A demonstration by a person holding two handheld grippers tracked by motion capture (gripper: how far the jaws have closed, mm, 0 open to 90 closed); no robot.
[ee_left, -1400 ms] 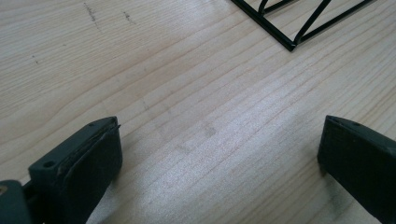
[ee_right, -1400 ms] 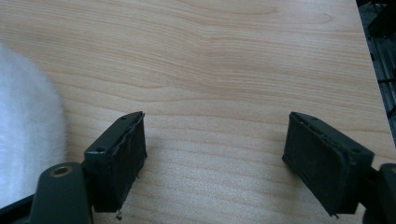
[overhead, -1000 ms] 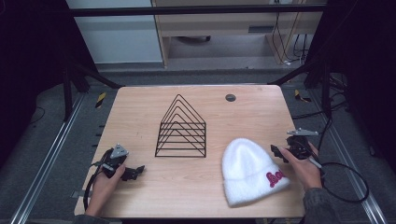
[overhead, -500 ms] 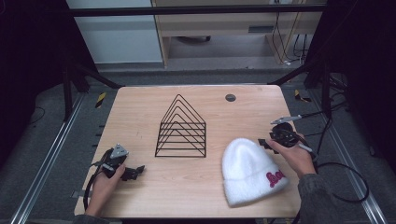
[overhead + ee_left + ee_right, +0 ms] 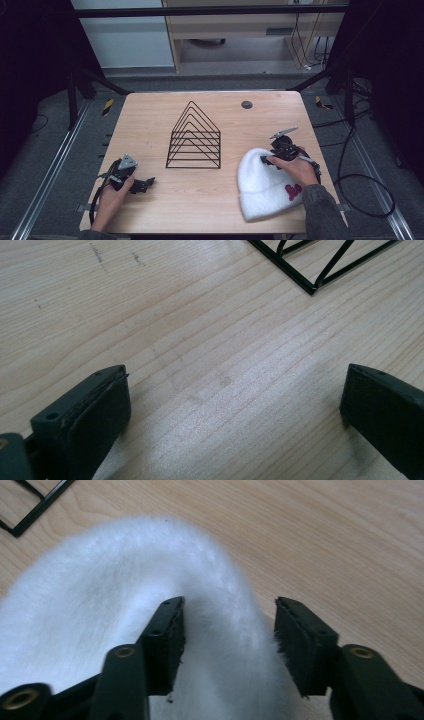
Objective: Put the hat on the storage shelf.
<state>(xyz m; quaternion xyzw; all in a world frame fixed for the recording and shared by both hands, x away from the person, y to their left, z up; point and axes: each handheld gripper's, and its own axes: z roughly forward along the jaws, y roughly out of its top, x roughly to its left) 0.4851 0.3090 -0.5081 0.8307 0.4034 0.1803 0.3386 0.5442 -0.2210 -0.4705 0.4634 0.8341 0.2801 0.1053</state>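
From above, on the wooden table, my left gripper rests near the left front corner in my left hand, its jaws pointing toward the middle of the table with bare wood ahead of them. My right gripper is at the upper right edge of the white fuzzy hat, which lies on the right front part of the table with red lettering near my right hand. A black wire rack of nested triangles stands in the middle, apart from both grippers, and a small dark round disc sits near the far edge.

Along my left gripper, the jaws stand wide apart over plain wood, holding nothing; a corner of the wire rack shows at top right.

Along my right gripper, the jaws are partly open, straddling a raised fold of the white hat. The fur sits between them, but they have not closed on it. A corner of the rack shows at top left.
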